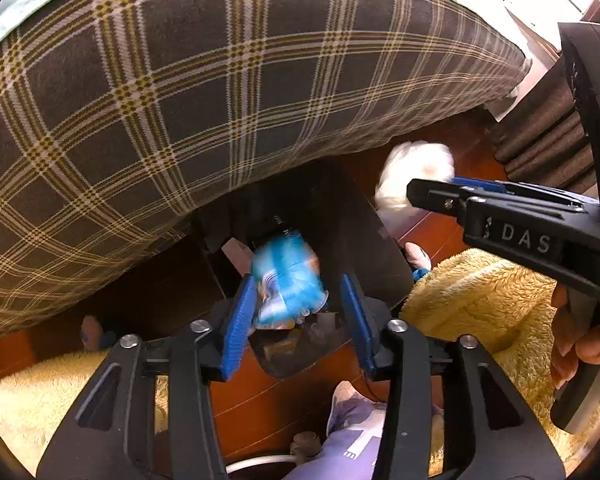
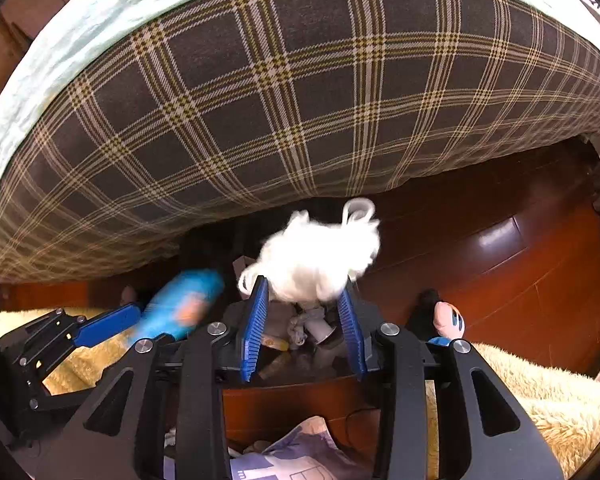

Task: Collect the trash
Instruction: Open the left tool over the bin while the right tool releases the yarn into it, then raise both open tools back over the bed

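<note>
Ahead of you the plaid bedspread (image 1: pixel 148 92) hangs over the side of the bed and crowds the far edge of the black trash bin (image 1: pixel 352 216), which stands on the red-brown wooden floor (image 2: pixel 500 280) between the bed and your feet; a fluffy yellow rug (image 1: pixel 472 300) lies on either side near you, and slippered toes (image 2: pixel 448 320) show at its edge. Your left gripper (image 1: pixel 298 312) points down over the bin's mouth with its jaws partly apart; the blue snack wrapper (image 1: pixel 288 280) sits between the blue pads, blurred, touching the left pad but clear of the right one, so it looks loose rather than pinched. To its right, your right gripper (image 2: pixel 304 308) also stands over the bin with jaws partly apart, and the white crumpled tissue wad (image 2: pixel 316 260) is at the pad tips, blurred; you cannot tell for certain whether the pads press it. Inside the bin, other scraps (image 2: pixel 308 328) already lie. In the left wrist view the side of the right gripper carries the letters "DAS" (image 1: pixel 524 238). The wrapper's print is too blurred to read.
</note>
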The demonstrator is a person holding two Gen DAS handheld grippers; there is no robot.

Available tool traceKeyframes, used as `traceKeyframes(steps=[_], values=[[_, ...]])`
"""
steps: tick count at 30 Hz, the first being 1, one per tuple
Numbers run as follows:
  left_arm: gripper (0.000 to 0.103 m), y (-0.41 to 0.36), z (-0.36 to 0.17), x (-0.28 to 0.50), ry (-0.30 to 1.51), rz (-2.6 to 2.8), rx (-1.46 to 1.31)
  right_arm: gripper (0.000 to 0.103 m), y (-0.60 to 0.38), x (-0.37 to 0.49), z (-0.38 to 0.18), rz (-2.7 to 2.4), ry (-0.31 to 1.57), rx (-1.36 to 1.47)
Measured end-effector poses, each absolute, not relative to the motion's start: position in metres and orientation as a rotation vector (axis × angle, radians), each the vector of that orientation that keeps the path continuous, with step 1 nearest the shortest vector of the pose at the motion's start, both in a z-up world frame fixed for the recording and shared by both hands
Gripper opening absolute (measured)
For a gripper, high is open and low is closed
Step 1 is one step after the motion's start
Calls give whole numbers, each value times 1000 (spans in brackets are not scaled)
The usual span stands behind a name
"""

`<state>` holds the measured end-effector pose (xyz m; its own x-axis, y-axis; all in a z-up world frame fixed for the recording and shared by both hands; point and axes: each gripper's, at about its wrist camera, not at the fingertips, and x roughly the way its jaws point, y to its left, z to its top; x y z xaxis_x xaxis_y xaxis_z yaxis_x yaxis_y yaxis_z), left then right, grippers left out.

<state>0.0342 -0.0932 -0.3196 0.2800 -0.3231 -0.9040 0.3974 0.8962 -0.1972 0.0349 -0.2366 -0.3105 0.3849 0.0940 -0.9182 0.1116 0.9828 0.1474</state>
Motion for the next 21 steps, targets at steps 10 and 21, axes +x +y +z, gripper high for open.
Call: traceKeyframes(steps=[10,21], values=[[64,-65,-273,37,1100,-428,47,81,-250,32,-252,-62,1054,196],[91,-27,-177,51,897,-339,11,99,-233,53,-160,-11,854,165]])
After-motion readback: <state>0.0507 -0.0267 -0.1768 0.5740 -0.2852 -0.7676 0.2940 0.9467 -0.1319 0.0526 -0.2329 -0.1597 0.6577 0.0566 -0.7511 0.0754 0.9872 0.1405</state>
